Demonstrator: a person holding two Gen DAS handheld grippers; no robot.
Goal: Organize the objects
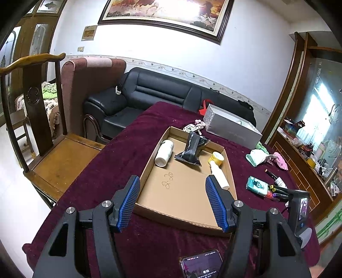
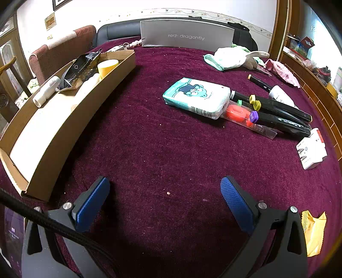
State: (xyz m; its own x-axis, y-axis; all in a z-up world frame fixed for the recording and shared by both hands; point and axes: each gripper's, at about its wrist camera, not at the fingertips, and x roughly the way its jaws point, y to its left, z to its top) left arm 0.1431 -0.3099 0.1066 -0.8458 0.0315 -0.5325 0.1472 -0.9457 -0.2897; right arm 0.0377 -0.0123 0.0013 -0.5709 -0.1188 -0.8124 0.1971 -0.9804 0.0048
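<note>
Grippers hovering open over a maroon surface (image 2: 162,149).
Left gripper (image 1: 173,192) is holding nothing, fingers parted above the cardboard tray (image 1: 181,205); right gripper (image 2: 164,196) is gaping empty, tissue pack (image 2: 196,96) and markers (image 2: 282,115) lying farther right.

White walls with a floral border strip (image 1: 188,73). Large framed painting (image 1: 164,12) high on far wall, glare across it. Black leather sofa (image 1: 145,94) against that wall; maroon armchair (image 1: 89,85) to its left. Wooden chair (image 1: 42,119) near left. Wooden cabinet (image 1: 32,42) far left. Low wooden sideboard (image 1: 299,162) right, cluttered, under a bright window (image 1: 320,111).
</note>
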